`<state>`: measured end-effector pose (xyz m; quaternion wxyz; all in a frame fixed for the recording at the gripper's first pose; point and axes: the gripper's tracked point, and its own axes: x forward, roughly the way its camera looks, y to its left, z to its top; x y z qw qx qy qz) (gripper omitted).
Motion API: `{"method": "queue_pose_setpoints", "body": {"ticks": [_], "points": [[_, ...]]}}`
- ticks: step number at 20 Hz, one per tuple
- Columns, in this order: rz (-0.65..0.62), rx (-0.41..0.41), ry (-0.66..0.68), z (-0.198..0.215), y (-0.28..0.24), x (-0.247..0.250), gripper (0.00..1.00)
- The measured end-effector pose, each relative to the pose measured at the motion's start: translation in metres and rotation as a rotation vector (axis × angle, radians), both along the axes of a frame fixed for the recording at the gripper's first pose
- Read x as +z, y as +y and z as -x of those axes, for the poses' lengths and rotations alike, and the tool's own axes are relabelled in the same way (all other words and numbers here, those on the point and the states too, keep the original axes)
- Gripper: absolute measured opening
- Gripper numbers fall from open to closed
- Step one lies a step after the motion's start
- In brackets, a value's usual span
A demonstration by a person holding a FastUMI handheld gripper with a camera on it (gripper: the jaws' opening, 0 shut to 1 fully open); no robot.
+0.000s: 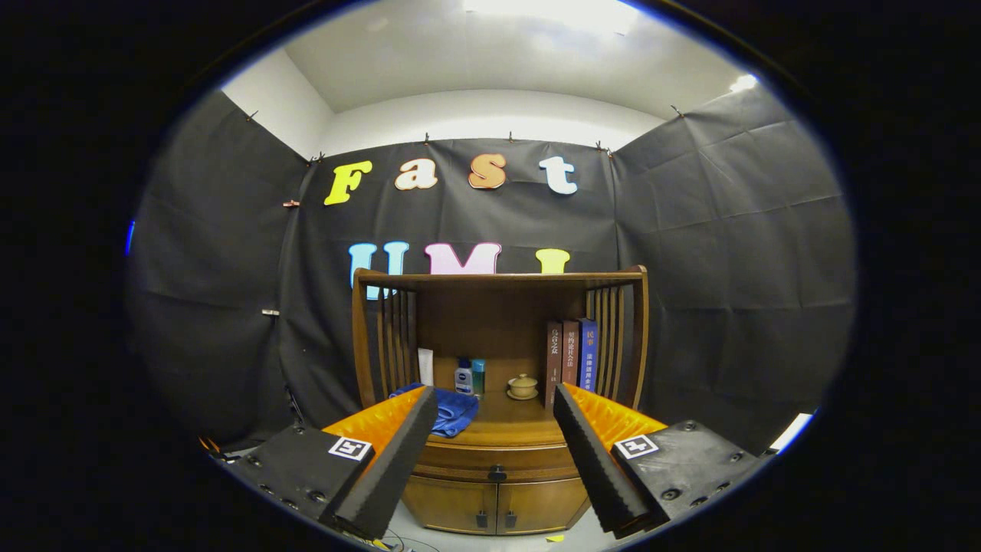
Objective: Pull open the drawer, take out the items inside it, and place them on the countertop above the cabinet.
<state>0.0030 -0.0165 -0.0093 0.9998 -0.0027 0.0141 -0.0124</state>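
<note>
While the gripper [496, 399] hangs in front of the cabinet [498, 483], its fingers [398, 452] stand wide apart and hold nothing. Each finger is a long wedge with a ribbed inner face.

Between the fingers, just ahead and low, lies the drawer [498, 458]: a shallow, curved band of polished brown wood, closed, with a small dark knob [497, 473] at its middle. The knob is the only projecting part and is judged to be the place to grip. It is small, hard and probably smooth, so a narrow, centred pinch and a straight pull are advised. The drawer should slide stiffly rather than flex. Its contents are hidden, so their weight cannot be judged.

Below the drawer, two doors [494, 504] carry small dark pulls.

Above it, the countertop [506, 422] is rounded at the front. A soft blue cloth [456, 410] lies beyond the left finger. Farther back stand two bottles [469, 376], a lidded cup [523, 386] on a saucer, and three upright books [571, 356], flanked by slatted sides.
</note>
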Motion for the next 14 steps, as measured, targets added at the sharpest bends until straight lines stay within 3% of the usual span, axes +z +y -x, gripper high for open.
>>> {"method": "queue_pose_setpoints", "body": {"ticks": [14], "points": [[-0.017, 0.0, -0.005, -0.011, -0.016, -0.004, 0.99]]}}
